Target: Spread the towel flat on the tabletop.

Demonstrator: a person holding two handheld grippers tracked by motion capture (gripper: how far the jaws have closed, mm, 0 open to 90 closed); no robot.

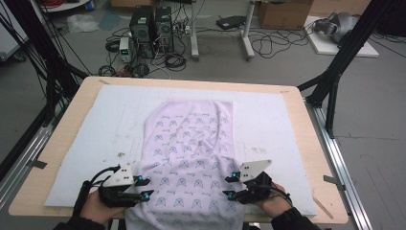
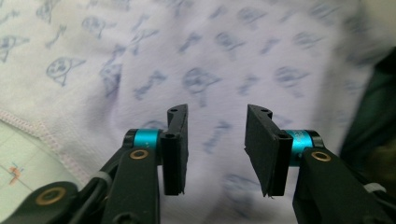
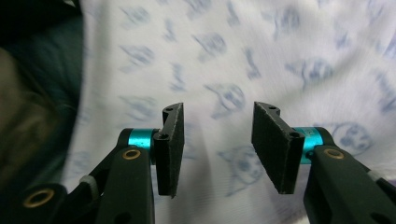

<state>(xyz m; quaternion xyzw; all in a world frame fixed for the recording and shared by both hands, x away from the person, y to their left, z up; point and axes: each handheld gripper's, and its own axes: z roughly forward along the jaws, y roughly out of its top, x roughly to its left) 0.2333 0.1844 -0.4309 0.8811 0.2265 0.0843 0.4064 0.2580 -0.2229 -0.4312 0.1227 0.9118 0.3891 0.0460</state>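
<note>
Both the left gripper [image 1: 143, 188] and right gripper [image 1: 229, 185] are hovering with jaws apart over the near end of the patterned cloth [image 1: 191, 143], gripping nothing

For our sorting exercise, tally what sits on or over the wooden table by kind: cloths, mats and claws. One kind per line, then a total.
Printed lilac cloth: 1
White foam mat: 1
Claws, the left claw and the right claw: 2
Total: 4
</note>
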